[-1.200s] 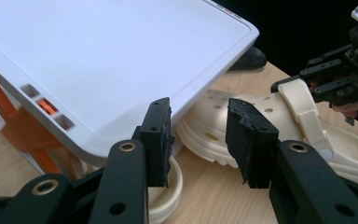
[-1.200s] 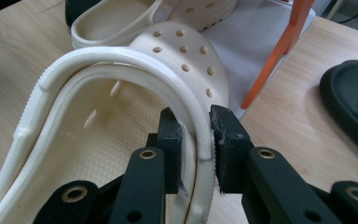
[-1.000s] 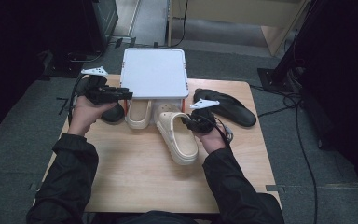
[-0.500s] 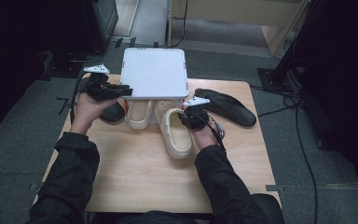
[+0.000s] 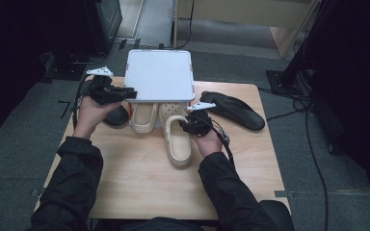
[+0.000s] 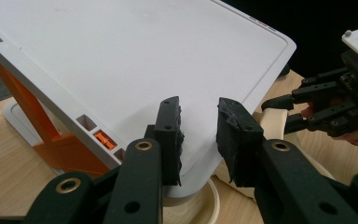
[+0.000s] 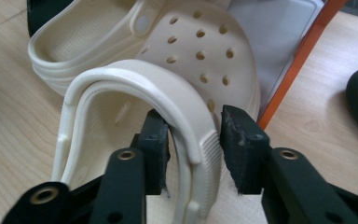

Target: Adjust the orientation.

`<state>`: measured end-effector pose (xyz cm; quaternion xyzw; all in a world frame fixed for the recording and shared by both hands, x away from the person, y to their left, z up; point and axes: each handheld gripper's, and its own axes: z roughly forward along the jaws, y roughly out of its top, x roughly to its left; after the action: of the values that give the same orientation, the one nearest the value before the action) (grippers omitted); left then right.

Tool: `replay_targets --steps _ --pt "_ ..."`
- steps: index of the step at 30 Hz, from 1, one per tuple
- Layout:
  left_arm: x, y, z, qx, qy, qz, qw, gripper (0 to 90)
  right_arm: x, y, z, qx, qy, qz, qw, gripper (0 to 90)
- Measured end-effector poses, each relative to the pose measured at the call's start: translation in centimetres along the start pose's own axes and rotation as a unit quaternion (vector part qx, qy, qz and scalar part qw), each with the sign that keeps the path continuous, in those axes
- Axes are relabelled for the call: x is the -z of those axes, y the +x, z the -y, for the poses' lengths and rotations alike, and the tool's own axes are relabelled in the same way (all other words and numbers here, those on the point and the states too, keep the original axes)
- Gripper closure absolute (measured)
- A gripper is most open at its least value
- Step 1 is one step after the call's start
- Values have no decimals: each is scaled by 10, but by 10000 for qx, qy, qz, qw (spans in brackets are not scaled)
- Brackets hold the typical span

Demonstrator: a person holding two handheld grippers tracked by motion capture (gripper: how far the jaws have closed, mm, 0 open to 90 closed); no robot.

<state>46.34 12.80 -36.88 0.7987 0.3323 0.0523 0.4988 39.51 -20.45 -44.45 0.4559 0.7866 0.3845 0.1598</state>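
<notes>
At a wooden table (image 5: 139,183), a person is working a cream clog (image 5: 176,137) toward a white lidded box (image 5: 160,75) with two hand-held grippers. The right gripper (image 5: 187,126) is straddling the clog's raised heel strap (image 7: 168,88), one jaw inside the shoe and one outside; the jaws are standing slightly apart from the strap, so they are open rather than clamped. The clog is lying in mid-table with its long axis running away from the person, toe pointing under the box's lifted lid and heel nearest the right hand (image 5: 207,142). A second clog (image 5: 143,117) is sitting just beside it to the left, already partly beneath the lid. The left gripper (image 5: 125,93) is bracketing the lid's near corner (image 6: 193,175), its jaws parted on either side of the edge. A black shoe (image 5: 233,109) is lying to the right and another (image 5: 115,117) at the left. Grey carpet (image 5: 24,144) is surrounding the table, with cables (image 5: 313,159) trailing on the right
</notes>
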Motion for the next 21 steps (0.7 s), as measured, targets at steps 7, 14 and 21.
replay_targets --steps 7,14,21 --pt "0 0 0 -18 -14 -27 10000 715 19 -5 5 -217 -233 -376 9988 593" --pt "0 0 1 -3 -14 -39 10000 725 38 -5 11 -105 -286 -502 9983 643" --pt "0 0 1 9 -35 -52 10000 730 55 2 28 251 -363 -801 9958 721"
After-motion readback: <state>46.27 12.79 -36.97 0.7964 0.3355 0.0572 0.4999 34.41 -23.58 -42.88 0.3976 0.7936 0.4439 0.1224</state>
